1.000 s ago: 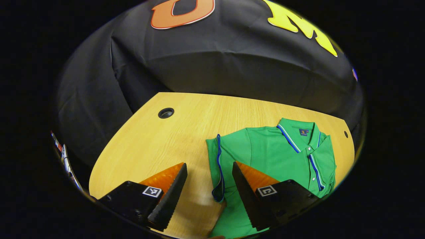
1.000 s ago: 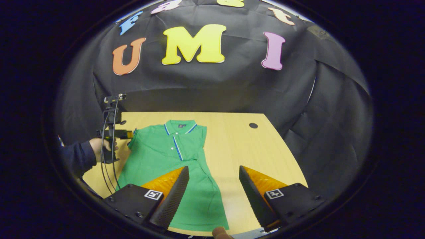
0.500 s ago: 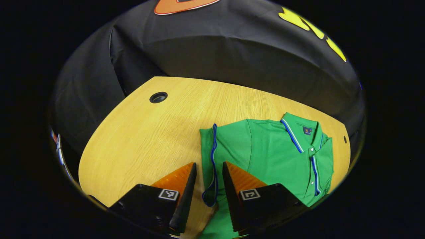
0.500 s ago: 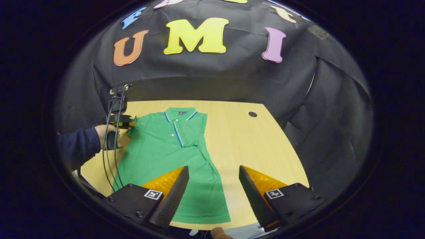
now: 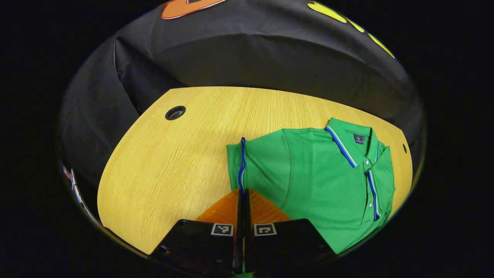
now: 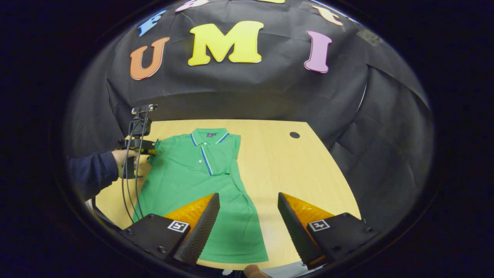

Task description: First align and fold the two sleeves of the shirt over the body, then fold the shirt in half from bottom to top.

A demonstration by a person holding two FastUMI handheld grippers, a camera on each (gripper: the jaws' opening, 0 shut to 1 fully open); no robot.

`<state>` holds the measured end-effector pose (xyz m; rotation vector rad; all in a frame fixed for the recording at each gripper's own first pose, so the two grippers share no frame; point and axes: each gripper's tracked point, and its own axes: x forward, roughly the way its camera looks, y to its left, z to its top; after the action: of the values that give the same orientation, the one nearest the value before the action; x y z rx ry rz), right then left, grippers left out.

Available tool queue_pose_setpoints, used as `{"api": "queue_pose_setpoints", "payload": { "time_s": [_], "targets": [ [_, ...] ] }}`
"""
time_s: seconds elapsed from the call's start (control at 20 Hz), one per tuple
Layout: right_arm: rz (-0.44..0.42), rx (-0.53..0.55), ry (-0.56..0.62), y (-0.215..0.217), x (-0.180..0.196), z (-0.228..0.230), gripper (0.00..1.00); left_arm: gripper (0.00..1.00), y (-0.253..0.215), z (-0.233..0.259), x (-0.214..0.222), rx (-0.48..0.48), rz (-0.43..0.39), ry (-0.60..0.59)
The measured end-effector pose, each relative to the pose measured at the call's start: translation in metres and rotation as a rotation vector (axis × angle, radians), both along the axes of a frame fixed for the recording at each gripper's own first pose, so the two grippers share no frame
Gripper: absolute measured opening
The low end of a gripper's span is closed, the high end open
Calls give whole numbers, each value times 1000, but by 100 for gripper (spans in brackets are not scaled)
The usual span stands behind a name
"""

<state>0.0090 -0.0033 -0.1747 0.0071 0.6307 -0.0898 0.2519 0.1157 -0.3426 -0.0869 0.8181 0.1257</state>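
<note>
The left gripper [image 5: 243, 193] had its two fingers pressed together on the blue-piped cuff of the shirt's sleeve [image 5: 254, 164], the hem running straight up from between the tips toward 12 o'clock. In the right gripper view the same left gripper [image 6: 148, 148] sat at 9 o'clock, held by a hand [image 6: 123, 158] in a dark sleeve [image 6: 90, 173], with black cables [image 6: 129, 189] hanging down from it, its tip at the shirt's sleeve edge.

The right gripper [image 6: 249, 204] was spread wide, its fingers apart and holding nothing, hovering above the near end of the table; one finger stood over the shirt's lower part, the other over bare wood.

The green polo shirt [image 6: 193, 181] lay flat on the wooden table [image 6: 285, 170], collar [image 6: 209, 136] toward 12 o'clock and bottom hem toward 6 o'clock in the right gripper view. Its other sleeve [image 6: 225, 160] lay folded in over the chest. In the left gripper view the shirt [image 5: 324, 181] spread out toward 3 o'clock from the fingers, its collar [image 5: 353, 139] at about 2 o'clock.

A round cable hole [image 5: 175, 112] was set in the table at 11 o'clock in the left gripper view, well apart from the shirt; another cable hole [image 6: 294, 135] showed at 1 o'clock in the right gripper view.
</note>
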Motion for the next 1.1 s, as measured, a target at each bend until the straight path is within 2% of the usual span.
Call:
{"api": "queue_pose_setpoints", "payload": {
  "time_s": [0.25,0.55,0.75,0.85,1.0,1.05,1.1],
  "targets": [
    [-11,22,3,-3,8,-5,93,4,-7,3,-3,-19,-49,15],
    [9,25,6,1,9,-9,93,3,-19,44,-3,20,-104,-58],
    [-8,20,-17,-1,10,-4,96,3,-57,62,-2,67,-216,-71],
    [-17,21,-17,-2,8,-6,93,4,-83,68,0,71,-266,-80],
    [-40,16,-13,-9,7,-10,96,3,-117,74,7,90,-313,-92],
    [-48,13,-13,-11,6,-10,93,3,-126,71,-4,91,-330,-87],
    [-58,11,-13,-14,4,-12,96,3,-135,69,1,89,-348,-81]
  ]
}}
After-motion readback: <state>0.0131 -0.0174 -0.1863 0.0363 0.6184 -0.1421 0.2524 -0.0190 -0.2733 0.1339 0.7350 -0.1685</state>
